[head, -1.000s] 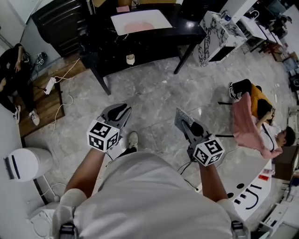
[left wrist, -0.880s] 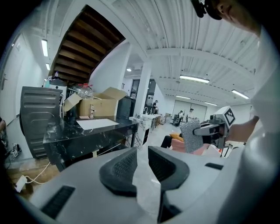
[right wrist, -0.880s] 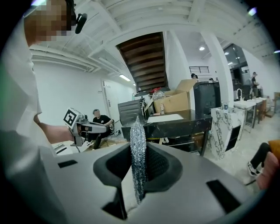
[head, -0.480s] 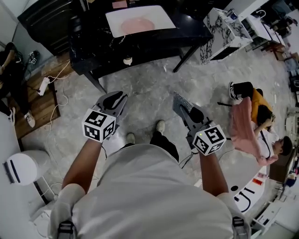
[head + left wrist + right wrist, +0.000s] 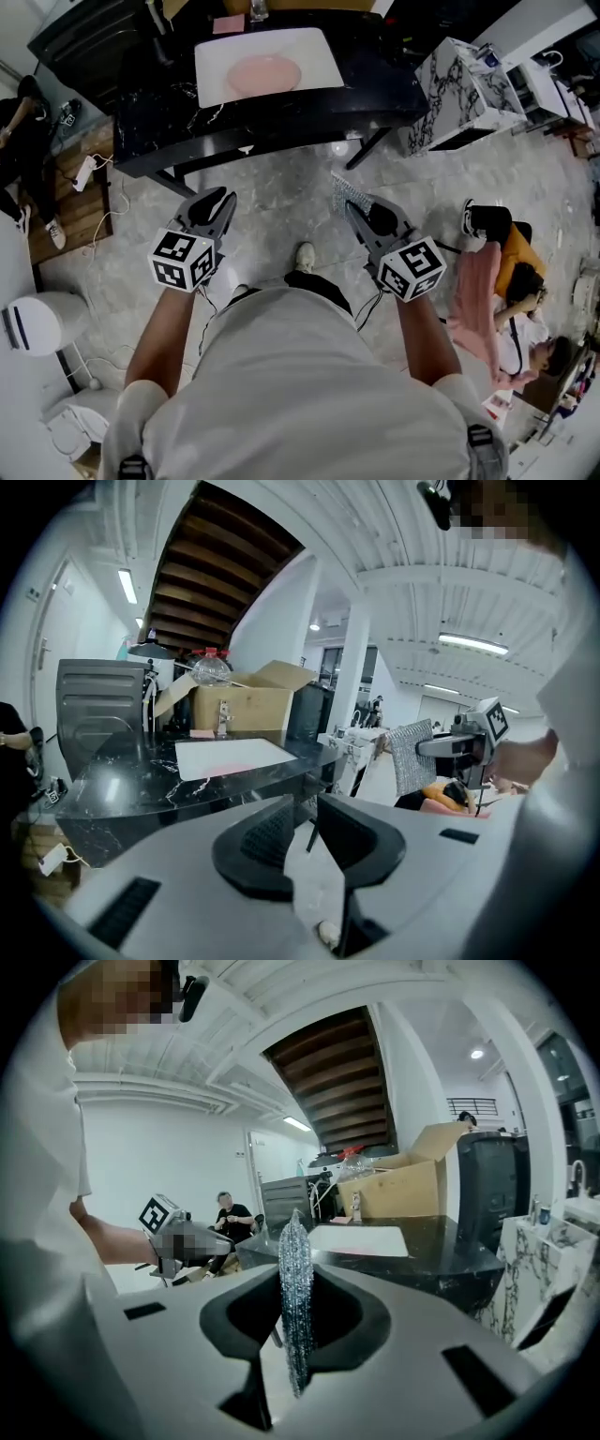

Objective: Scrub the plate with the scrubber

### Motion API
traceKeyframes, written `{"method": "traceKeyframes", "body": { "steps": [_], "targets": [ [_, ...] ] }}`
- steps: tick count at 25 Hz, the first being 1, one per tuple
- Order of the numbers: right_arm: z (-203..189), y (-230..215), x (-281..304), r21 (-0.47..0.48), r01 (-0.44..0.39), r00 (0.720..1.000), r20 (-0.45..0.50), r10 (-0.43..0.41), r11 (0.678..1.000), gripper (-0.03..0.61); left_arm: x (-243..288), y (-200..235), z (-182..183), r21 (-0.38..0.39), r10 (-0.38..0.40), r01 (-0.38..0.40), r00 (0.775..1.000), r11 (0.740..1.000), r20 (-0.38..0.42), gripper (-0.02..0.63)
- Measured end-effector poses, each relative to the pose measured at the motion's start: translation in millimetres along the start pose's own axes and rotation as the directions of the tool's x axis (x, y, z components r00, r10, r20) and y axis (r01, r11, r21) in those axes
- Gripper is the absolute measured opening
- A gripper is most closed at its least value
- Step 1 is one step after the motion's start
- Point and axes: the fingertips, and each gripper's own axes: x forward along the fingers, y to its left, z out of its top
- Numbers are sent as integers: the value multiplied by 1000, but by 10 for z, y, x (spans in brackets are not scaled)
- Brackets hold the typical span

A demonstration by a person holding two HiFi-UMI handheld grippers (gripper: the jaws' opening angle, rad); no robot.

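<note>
Scrubbing is not yet begun: the right hand-held gripper point(image 5: 361, 212) clamps the scrubber point(image 5: 348, 193), the left hand-held gripper point(image 5: 215, 201) gapes empty, both short of the table point(image 5: 375, 77) bearing the plate point(image 5: 265, 73).

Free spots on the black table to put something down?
Bare tabletop left of the white mat and right of it. The pink plate fills the mat's middle; far edge crowded by the cardboard box.
</note>
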Motion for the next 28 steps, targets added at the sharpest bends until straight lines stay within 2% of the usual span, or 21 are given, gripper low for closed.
{"method": "traceKeyframes", "body": {
  "steps": [6, 13, 22, 28],
  "targets": [
    [196, -755, 125, -26, -98, 995, 0, 98, 995, 77, 542, -38, 349, -36, 104, -104, 995, 994, -2, 78],
    [356, -1370, 410, -31, -142, 990, 18, 142, 989, 77, 996, 121, 609, -57, 165, -166, 986, 985, -15, 78],
    [711, -1634, 1222, -72, -133, 991, 2, 133, 988, 77, 1546, 1048, 970, -88, 176, -176, 984, 980, -6, 81],
    [956, -1717, 1808, -98, -110, 994, -29, 107, 989, 77, 2035, 1743, 1087, -86, 157, -163, 985, 983, -64, 83]
  ]
}}
